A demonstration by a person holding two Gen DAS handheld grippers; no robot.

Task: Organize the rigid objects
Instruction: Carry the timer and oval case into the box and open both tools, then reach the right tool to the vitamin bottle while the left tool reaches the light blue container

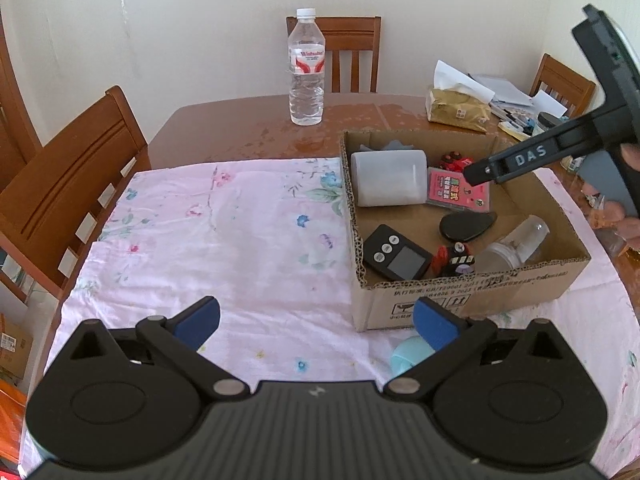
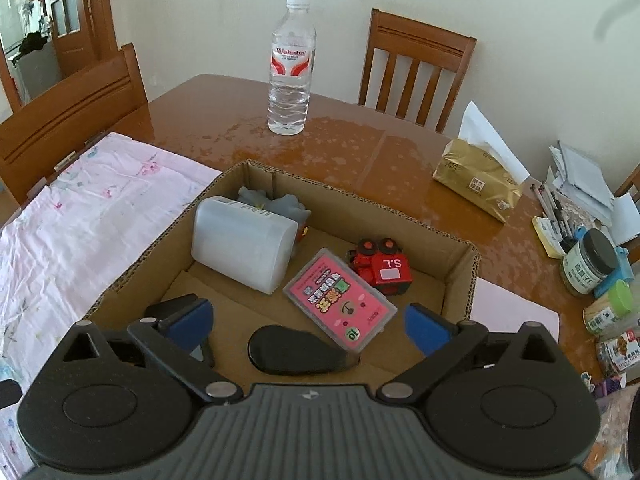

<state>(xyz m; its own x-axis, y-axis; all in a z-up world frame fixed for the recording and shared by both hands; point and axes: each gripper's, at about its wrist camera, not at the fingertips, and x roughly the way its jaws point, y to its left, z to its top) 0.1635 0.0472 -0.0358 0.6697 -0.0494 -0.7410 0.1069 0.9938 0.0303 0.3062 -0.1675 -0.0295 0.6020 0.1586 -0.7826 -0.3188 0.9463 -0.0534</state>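
Sorting looks nearly done: the right gripper [image 2: 307,320] hangs over the cardboard box [image 2: 460,276] with jaws spread wide and empty, a black oval case [image 2: 296,350] lying between them below. The left gripper [image 1: 316,320], also wide open and holding nothing, has a pale blue object [image 1: 408,358] just under its right pad, outside the box; the next move probably calls for closing on that.

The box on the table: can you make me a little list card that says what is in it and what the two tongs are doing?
box: open cardboard box on a pink flowered cloth
inside: white container, red toy train, pink card case, black oval thing, black timer, clear bottle lying down
outside: water bottle, standing on the bare table
left tongs: open, empty, in front of the box
right tongs: open wide, empty, over the box
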